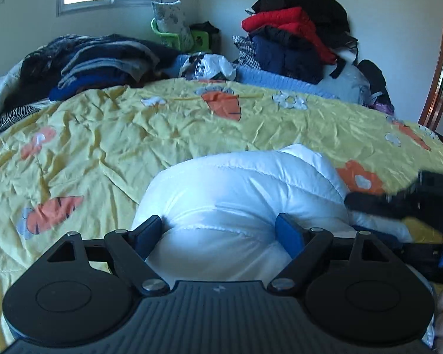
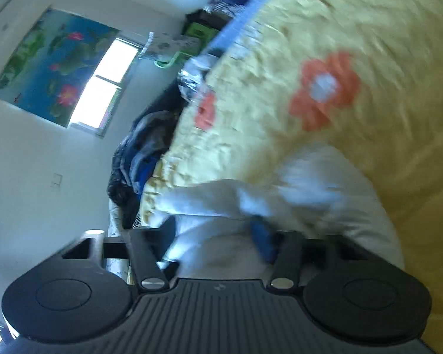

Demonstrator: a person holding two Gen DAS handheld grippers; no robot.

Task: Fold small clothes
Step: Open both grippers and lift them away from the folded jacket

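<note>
A white puffy padded garment (image 1: 245,188) lies bunched on the yellow bedspread (image 1: 109,147). My left gripper (image 1: 218,233) has its blue-padded fingers (image 1: 289,236) spread wide, with the garment's bulk bulging between them. My right gripper shows as a blurred black shape at the right edge (image 1: 410,200). In the right wrist view, tilted and blurred, the right gripper (image 2: 215,242) has the white garment (image 2: 310,200) between its fingers; one blue pad (image 2: 262,242) shows against the cloth.
Piles of dark folded clothes (image 1: 103,62) and a red and navy stack (image 1: 292,35) sit at the far side of the bed. A green basket (image 1: 174,35) stands by the wall under the window. A wooden door frame (image 1: 440,79) is at right.
</note>
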